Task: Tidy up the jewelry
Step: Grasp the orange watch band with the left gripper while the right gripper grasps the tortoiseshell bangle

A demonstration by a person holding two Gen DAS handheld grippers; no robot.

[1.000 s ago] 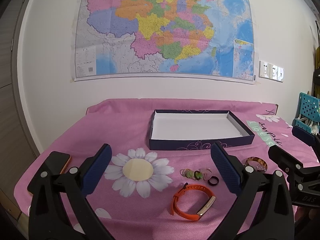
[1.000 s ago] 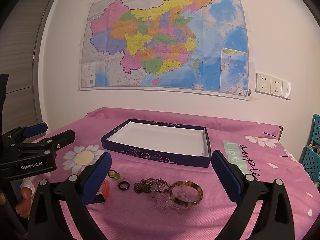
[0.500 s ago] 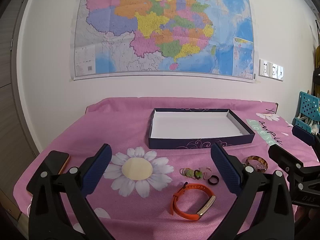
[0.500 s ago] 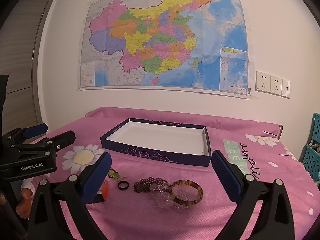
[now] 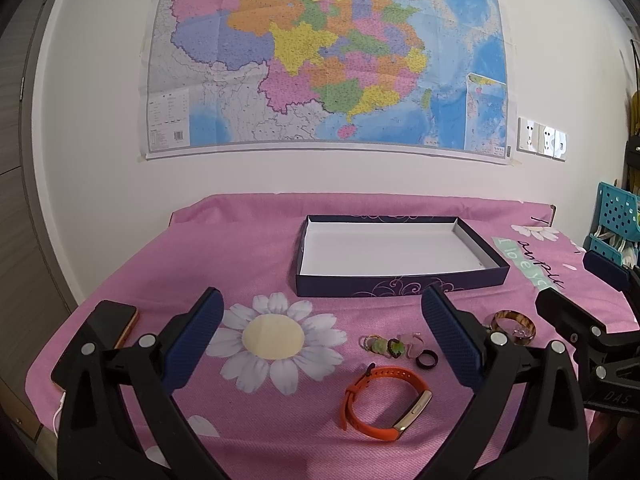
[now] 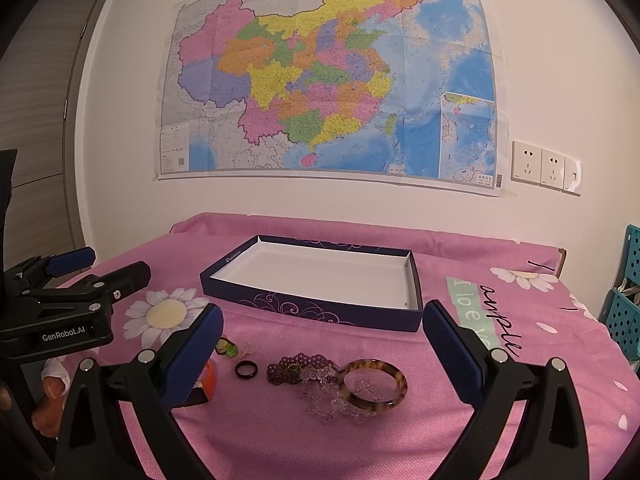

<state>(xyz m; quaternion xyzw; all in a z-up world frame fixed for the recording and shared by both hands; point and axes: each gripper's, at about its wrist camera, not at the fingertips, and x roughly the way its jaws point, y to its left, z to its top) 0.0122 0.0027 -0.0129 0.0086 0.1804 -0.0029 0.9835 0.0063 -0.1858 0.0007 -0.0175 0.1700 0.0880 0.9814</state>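
No piece had been picked up: the left gripper (image 5: 320, 336) and the right gripper (image 6: 322, 348) both hung above the near edge of the table with jaws spread wide and nothing between them. The jewelry lay in a loose row on the pink floral cloth (image 5: 248, 248), just near of the shallow dark-blue box (image 6: 416, 312), whose white floor held nothing.

At the left sat an orange wristband (image 5: 384, 404), with small rings (image 5: 384, 346) and a black ring (image 6: 245, 370) beyond it. A purple bead bracelet (image 6: 294, 366), a clear crystal bracelet (image 6: 324, 398) and a tortoiseshell bangle (image 6: 374, 386) clustered to the right, the bangle resting on the crystal beads.

The task seemed at its start. The next move probably called for one gripper to drop over a single piece, the wristband or the bangle being the easiest to pinch, then carry it far into the box.

A phone (image 5: 108, 330) lay at the cloth's left edge. A large map (image 6: 328, 80) hung on the white wall, with sockets (image 6: 544, 166) to its right.
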